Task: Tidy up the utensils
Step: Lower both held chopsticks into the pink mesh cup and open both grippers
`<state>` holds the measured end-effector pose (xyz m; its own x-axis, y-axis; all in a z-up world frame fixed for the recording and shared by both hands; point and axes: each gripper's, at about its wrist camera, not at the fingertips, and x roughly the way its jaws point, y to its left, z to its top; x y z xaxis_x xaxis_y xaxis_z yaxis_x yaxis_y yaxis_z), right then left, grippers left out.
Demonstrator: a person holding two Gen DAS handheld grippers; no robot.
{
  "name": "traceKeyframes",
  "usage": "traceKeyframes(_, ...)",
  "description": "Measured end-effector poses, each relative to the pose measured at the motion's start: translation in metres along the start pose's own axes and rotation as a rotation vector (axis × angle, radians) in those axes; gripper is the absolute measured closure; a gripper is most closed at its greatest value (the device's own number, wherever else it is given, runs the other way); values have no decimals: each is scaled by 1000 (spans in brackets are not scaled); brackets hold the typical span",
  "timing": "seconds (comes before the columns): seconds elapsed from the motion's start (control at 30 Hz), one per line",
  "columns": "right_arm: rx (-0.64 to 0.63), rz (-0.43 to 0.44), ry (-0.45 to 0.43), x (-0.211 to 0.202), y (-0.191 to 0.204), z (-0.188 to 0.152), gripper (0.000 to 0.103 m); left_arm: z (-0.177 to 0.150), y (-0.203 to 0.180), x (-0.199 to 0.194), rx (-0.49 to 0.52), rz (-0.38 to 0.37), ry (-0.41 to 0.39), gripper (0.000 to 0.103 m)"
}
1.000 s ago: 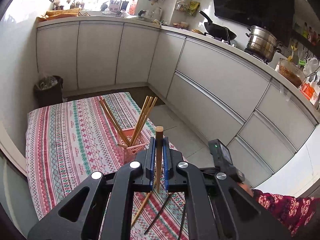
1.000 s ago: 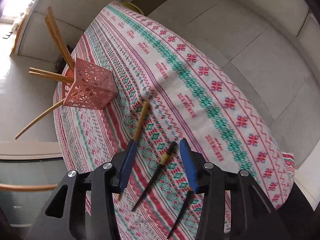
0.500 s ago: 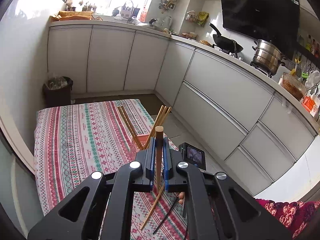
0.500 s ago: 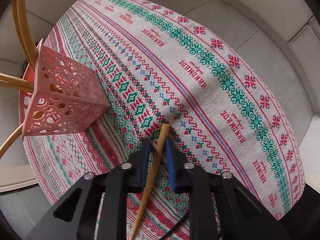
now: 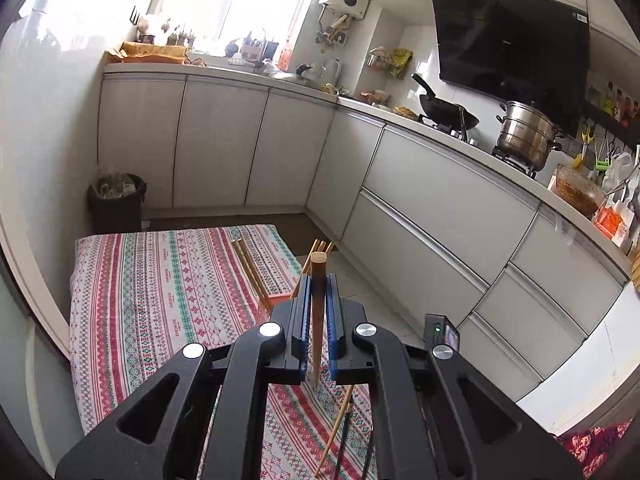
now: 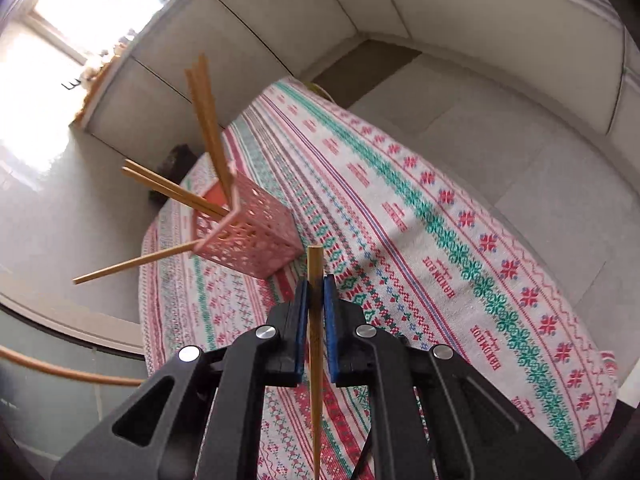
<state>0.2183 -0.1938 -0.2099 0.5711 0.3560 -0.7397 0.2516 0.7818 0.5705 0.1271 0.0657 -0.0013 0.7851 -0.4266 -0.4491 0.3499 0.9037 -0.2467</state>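
Right gripper [image 6: 315, 294] clamps a wooden chopstick [image 6: 315, 344] beside the pink holder [image 6: 256, 236]; left gripper [image 5: 319, 296] clamps a brown chopstick [image 5: 318, 312]

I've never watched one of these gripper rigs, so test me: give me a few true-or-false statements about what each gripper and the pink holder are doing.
1. The left gripper is shut on a dark brown wooden chopstick. True.
2. The right gripper is open. False: it clamps a light bamboo chopstick.
3. The pink perforated plastic holder has chopsticks in it. True.
4. The striped patterned tablecloth is plain blue. False: it shows red, green and white bands.
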Motion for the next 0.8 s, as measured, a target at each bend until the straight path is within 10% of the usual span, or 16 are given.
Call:
traceKeyframes(0.33,-253,65,-250,-122,37,32,95,29,-25,22,-6,-3,-64,97)
traceKeyframes(0.8,-304,148,-428,-163,79,142,95,62,-7,126,28,182,-31,96)
